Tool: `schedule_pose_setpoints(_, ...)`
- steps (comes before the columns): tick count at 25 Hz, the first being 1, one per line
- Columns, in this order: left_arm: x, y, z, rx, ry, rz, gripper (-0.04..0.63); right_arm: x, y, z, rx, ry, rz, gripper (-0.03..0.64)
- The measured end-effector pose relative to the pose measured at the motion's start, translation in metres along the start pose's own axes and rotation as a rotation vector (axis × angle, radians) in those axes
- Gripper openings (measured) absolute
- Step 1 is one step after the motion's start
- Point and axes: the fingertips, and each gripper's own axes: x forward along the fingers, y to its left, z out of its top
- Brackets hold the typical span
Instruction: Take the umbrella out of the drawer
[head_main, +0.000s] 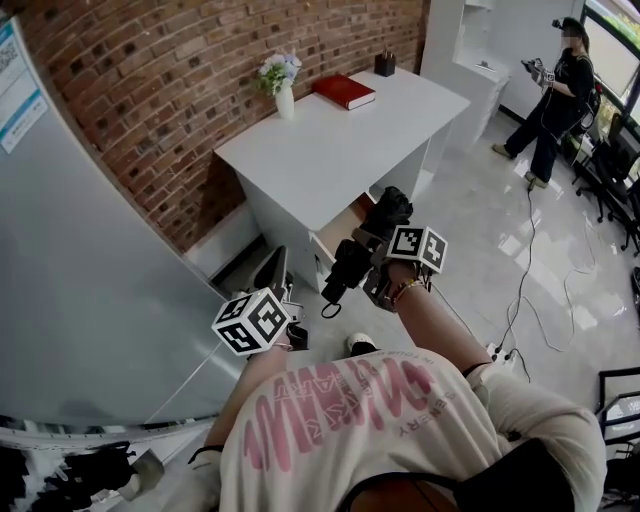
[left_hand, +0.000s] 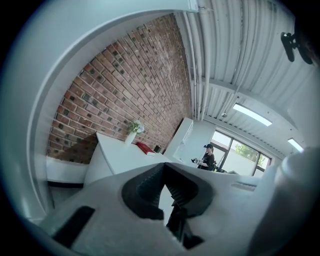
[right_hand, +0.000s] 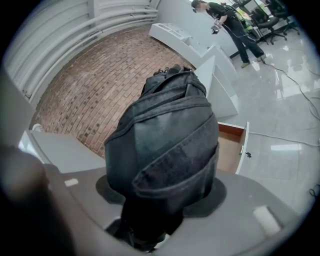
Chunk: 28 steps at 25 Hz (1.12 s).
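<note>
A black folded umbrella (head_main: 362, 248) sits crosswise in my right gripper (head_main: 372, 264), which is shut on it and holds it in the air in front of the desk. In the right gripper view the umbrella (right_hand: 165, 130) fills the space between the pads of that gripper (right_hand: 162, 189), strap wrapped round it. Behind it the desk drawer (right_hand: 234, 147) stands pulled out, its wooden inside bare where it shows. The same drawer (head_main: 343, 226) is partly hidden by the umbrella in the head view. My left gripper (head_main: 284, 300) hangs lower left, and its tips (left_hand: 164, 167) meet on nothing.
A white desk (head_main: 340, 145) against the brick wall bears a red book (head_main: 343, 90), a vase of flowers (head_main: 283, 82) and a black holder (head_main: 385, 65). A tall grey cabinet (head_main: 80, 260) stands close on the left. A person (head_main: 558, 95) stands far right; cables (head_main: 525, 290) lie on the floor.
</note>
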Motion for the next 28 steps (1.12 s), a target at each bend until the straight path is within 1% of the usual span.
schedule_pose_setpoints(4, -0.001, -0.012, -0.001, 0.037, -0.004, -0.004, 0.003, -0.012, 0.017, 0.004, -0.063, -0.012, 0.039, 0.275)
schedule_pose_setpoints(7, 0.002, -0.021, 0.0, 0.051, -0.007, -0.008, 0.003, -0.017, 0.033, 0.012, -0.112, -0.022, 0.083, 0.276)
schedule_pose_setpoints(12, 0.01, -0.036, 0.0, 0.066, -0.017, -0.002, 0.003, -0.028, 0.057, 0.024, -0.234, -0.019, 0.137, 0.278)
schedule_pose_setpoints(18, 0.026, -0.054, 0.0, 0.068, -0.04, 0.023, 0.003, -0.041, 0.076, 0.041, -0.401, -0.011, 0.16, 0.278)
schedule_pose_setpoints(21, 0.035, -0.062, -0.001, 0.067, -0.051, 0.026, 0.003, -0.048, 0.082, 0.047, -0.467, -0.009, 0.179, 0.278)
schedule_pose_setpoints(25, 0.044, -0.072, -0.003, 0.062, -0.065, 0.03, 0.003, -0.055, 0.082, 0.052, -0.528, 0.008, 0.182, 0.277)
schedule_pose_setpoints(28, 0.05, -0.079, -0.007, 0.065, -0.064, 0.031, 0.003, -0.06, 0.076, 0.056, -0.548, 0.021, 0.179, 0.278)
